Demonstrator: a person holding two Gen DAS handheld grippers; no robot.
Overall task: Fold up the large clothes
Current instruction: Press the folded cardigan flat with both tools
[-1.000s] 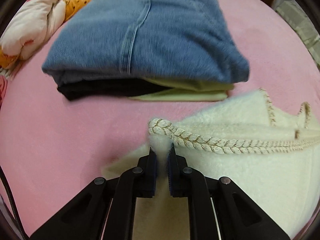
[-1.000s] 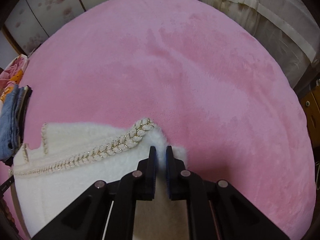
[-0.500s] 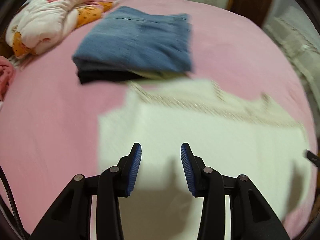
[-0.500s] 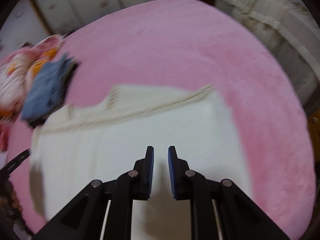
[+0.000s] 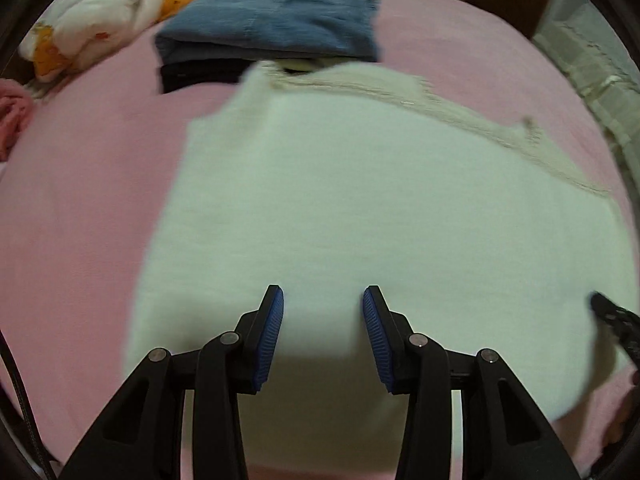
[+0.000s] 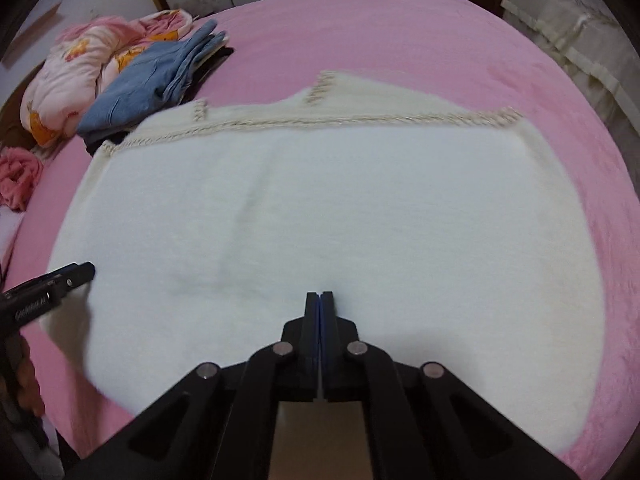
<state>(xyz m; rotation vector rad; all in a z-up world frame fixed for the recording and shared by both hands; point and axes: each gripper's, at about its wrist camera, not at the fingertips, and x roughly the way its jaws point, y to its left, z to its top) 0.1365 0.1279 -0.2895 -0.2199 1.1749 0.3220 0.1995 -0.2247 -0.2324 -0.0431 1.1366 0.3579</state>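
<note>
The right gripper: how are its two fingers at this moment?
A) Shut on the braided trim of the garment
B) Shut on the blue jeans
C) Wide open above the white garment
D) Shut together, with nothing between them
D: in the right wrist view the right gripper has its blue pads pressed together with no cloth between them, above the flat white garment; the braided trim lies far ahead.

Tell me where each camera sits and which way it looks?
Left wrist: sits on the left claw, open, looking over the white garment toward the folded jeans.
Right wrist: sits on the right claw, shut, looking over the same garment; the left claw shows at its left edge.
Both see the garment, the jeans and the pink bed.
</note>
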